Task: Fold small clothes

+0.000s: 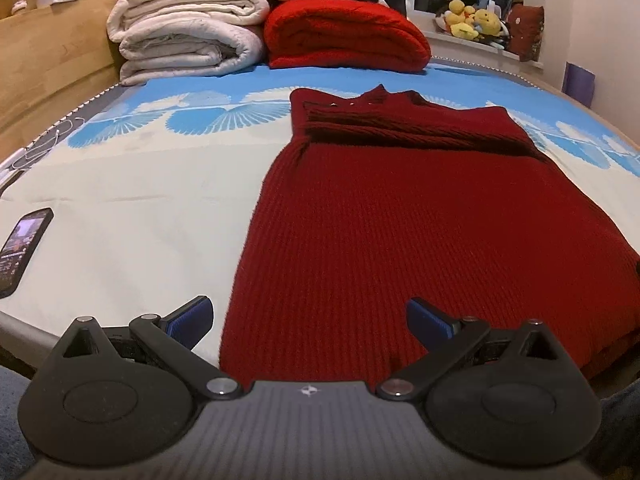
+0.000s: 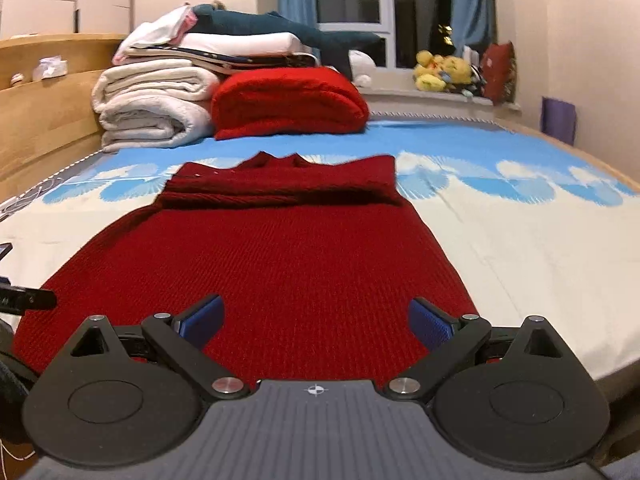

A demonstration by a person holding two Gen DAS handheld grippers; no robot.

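Up at the head of the bed [image 1: 132, 200], a rolled pale quilt [image 1: 180, 36] sat stacked against the wooden headboard [image 1: 52, 52], and just beside it, touching, lay a folded bright red blanket [image 1: 344, 36]. White and patterned bedding [image 2: 236, 46] was piled on top of both, with a dark teal plush [image 2: 280, 24] stretched across the pile. Near the bed's left edge lay a phone [image 1: 24, 248], its screen lit. Over on the windowsill [image 2: 432, 98], yellow plush toys [image 2: 440, 70] huddled beside a dark red cushion [image 2: 498, 72]. Blue curtains [image 2: 472, 4] framed the dark window, and something purple [image 2: 558, 118] stood against the wall.
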